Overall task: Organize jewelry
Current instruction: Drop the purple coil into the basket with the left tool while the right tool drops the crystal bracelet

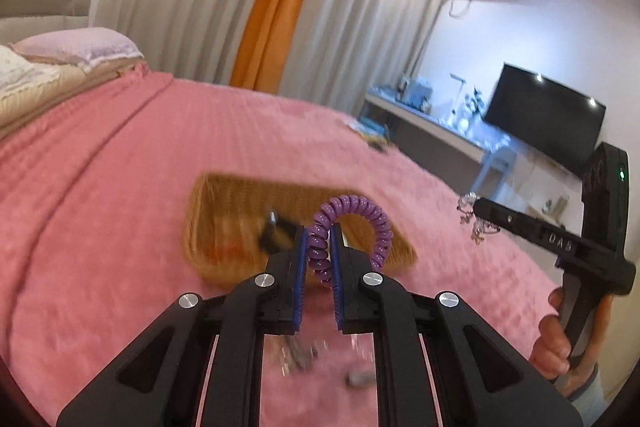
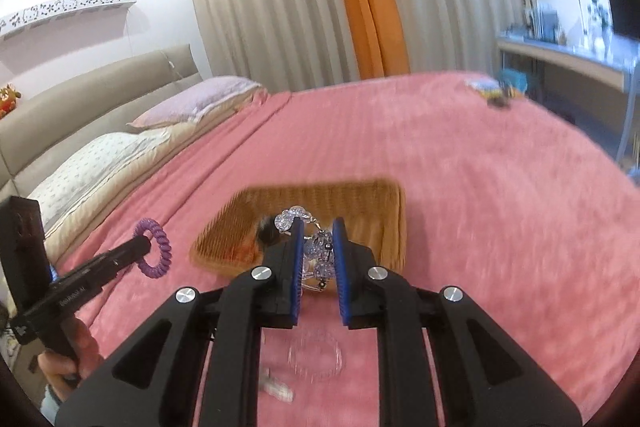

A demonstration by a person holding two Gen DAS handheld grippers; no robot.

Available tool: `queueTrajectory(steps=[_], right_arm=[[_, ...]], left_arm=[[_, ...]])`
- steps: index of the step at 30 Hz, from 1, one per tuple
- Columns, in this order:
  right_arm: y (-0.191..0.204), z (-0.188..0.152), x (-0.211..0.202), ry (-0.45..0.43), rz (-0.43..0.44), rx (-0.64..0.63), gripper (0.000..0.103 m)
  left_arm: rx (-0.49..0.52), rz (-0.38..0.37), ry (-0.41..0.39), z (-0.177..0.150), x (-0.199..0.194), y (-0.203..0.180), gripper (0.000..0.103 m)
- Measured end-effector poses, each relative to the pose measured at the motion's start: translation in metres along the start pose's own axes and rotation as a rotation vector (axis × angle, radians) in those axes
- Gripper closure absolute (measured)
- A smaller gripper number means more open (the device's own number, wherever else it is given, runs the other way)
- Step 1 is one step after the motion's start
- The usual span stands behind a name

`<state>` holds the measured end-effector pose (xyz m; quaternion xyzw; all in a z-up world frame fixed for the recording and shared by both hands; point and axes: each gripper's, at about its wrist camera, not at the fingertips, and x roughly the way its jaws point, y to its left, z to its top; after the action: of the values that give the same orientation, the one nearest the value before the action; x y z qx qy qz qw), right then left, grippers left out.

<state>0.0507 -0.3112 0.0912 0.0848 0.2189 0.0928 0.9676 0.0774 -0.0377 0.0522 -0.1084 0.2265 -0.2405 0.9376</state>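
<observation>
My left gripper is shut on a purple spiral bracelet and holds it above the pink bed, just before a wicker basket. The bracelet also shows in the right wrist view. My right gripper is shut on a clear-and-blue beaded bracelet, also near the basket. The beaded bracelet shows in the left wrist view at the right gripper's tip. A dark item lies in the basket.
A pink blanket covers the bed. A clear ring and small clips lie on it below my right gripper; small grey pieces lie below my left. More items sit at the far edge. Pillows at left, desk at right.
</observation>
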Motion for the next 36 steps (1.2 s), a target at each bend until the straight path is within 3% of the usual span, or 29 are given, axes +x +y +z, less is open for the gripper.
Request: queueTrajectory(steps=[7, 18, 33, 36], right_arm=[[0.009, 0.034, 0.065, 0.014, -0.008, -0.016, 0.091], [-0.006, 0.006, 0.167, 0.186, -0.014, 0.044, 0.091], [-0.006, -0.014, 0.197, 0.28, -0.034, 0.034, 0.09], [-0.01, -0.015, 0.198, 0.29, -0.02, 0.056, 0.085]], left_arm=[[-0.011, 0.06, -0.005, 0.036, 0.049, 0.018, 0.094], [-0.002, 0.117, 0.085, 0.016, 0.114, 0.045, 0.094], [0.011, 0.127, 0.163, 0.0, 0.135, 0.05, 0.093], [0.01, 0.118, 0.155, 0.0, 0.131, 0.05, 0.082]])
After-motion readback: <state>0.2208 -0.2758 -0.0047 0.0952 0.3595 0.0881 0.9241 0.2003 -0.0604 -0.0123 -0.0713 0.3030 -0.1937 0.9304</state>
